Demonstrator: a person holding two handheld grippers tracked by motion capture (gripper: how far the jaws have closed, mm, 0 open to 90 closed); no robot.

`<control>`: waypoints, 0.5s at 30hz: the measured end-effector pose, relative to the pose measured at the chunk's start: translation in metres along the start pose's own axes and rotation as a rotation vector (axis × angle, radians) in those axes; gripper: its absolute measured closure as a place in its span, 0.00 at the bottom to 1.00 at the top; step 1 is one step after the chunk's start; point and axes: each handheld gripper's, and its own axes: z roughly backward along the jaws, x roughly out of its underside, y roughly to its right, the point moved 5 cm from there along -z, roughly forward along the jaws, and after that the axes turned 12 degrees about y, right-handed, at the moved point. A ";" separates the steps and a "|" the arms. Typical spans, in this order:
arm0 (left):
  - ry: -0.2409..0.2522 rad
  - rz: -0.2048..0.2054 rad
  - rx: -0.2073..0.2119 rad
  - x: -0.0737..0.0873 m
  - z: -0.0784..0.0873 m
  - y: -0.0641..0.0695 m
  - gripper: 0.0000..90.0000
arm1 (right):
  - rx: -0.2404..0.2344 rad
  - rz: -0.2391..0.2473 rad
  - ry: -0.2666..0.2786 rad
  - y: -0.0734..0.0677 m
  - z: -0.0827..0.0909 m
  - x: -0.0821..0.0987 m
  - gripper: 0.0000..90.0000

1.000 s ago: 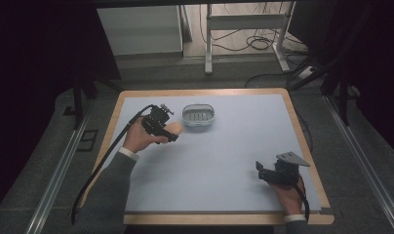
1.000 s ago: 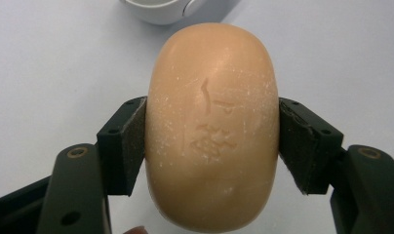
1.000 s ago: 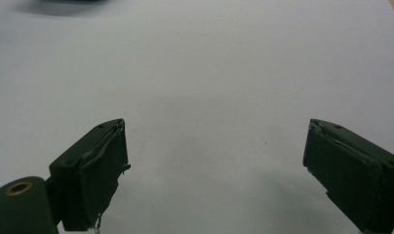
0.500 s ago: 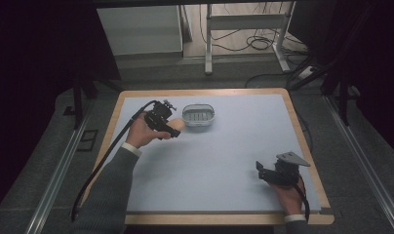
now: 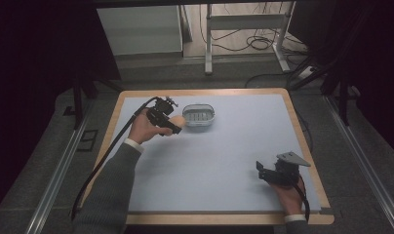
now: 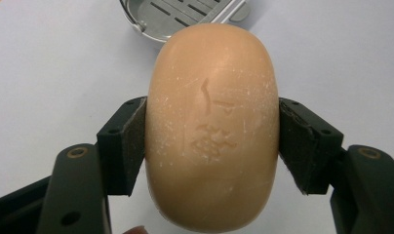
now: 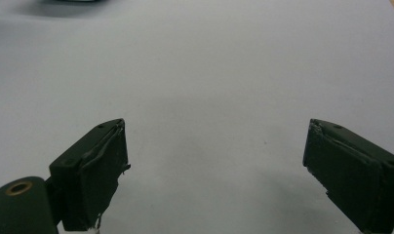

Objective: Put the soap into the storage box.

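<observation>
While we hold the bar of soap (image 6: pixel 212 126) in our left gripper (image 5: pixel 167 122), it hangs in the air just beside the metal soap dish (image 5: pixel 199 117), near the far left part of the tabletop (image 5: pixel 224 161). The jaws are clamped on the two long sides of the soap, and their pads (image 6: pixel 134 146) press flat on it. In the left gripper view the dish sits past the far end of the soap, so the soap is not over it yet. Our right gripper (image 5: pixel 268 171) rests low near the close right corner, well apart from the dish, with its jaws wide apart and nothing in them. We think the next job is to bring the soap over the dish and set it down inside. Soap is smooth and round, so it could slide out if we tip or shake the hand. If we let go too soon, it may hit the rim and roll onto the tabletop. The dish looks light, so a bump could push it away.
</observation>
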 end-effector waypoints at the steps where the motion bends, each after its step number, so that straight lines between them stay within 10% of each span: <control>1: 0.000 0.000 0.000 0.000 0.000 0.000 0.36 | 0.000 0.000 0.000 0.000 0.000 0.000 0.10; 15: -0.002 0.002 0.013 -0.011 -0.013 -0.003 0.36 | -0.003 -0.005 0.001 0.000 0.000 0.000 0.10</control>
